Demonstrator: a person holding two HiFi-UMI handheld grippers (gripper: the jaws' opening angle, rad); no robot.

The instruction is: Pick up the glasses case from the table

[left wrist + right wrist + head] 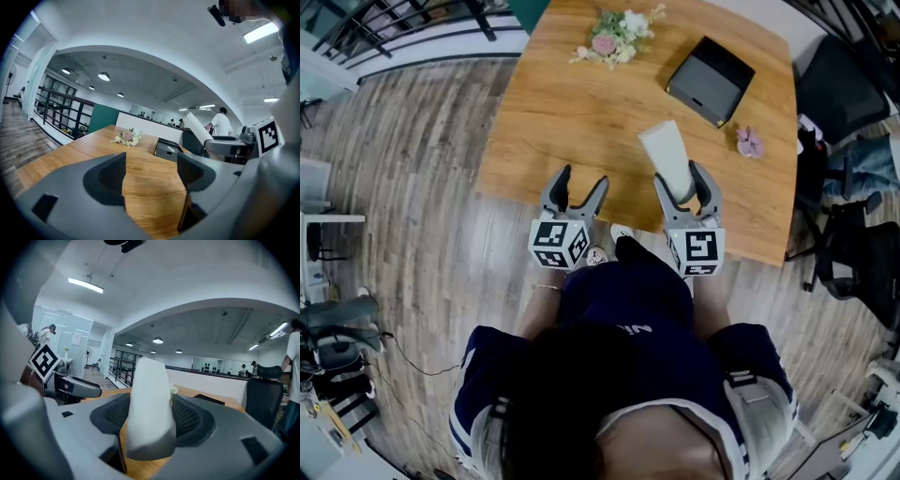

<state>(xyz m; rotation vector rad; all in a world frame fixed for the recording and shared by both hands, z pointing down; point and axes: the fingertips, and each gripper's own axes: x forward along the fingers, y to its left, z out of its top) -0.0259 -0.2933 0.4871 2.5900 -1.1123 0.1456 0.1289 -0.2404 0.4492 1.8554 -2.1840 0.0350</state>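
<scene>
One steady squeeze: hold glasses case [147, 404] clamped in right gripper [682, 180], raise clear of table [562, 122], leave wide, empty left gripper [583, 180] aside.

In the head view, the near end of the glasses case [666, 150] is hidden between the jaws of the right gripper [682, 183], and the top of the frame cuts off the far end of the table [553, 131]. In the right gripper view, the people [253, 365] far back at the right are too small to make out.
</scene>
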